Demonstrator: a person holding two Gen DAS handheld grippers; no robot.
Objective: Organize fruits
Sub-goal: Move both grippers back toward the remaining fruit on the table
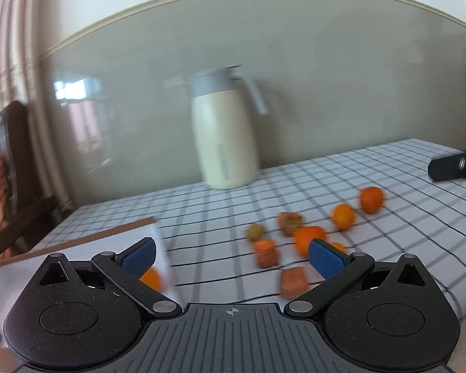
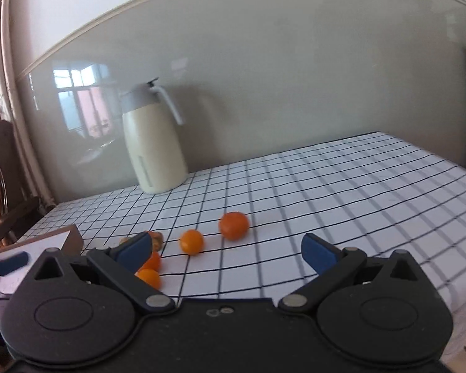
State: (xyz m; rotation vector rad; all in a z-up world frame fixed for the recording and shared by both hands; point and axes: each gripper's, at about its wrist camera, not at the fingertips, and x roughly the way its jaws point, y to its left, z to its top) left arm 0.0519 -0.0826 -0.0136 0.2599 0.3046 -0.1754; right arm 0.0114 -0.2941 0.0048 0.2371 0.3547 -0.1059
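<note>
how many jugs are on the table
1. The cream jug with a grey lid stands upright at the far edge of the checked table, by the wall, behind the scattered fruit. No other jug shows in either view.

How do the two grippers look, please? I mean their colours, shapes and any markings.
Both the left gripper and the right gripper are matte black, with round pivot housings, silver rivets and blue ribbed fingertips. The left body is ribbed, with a small crosshair mark.
</note>
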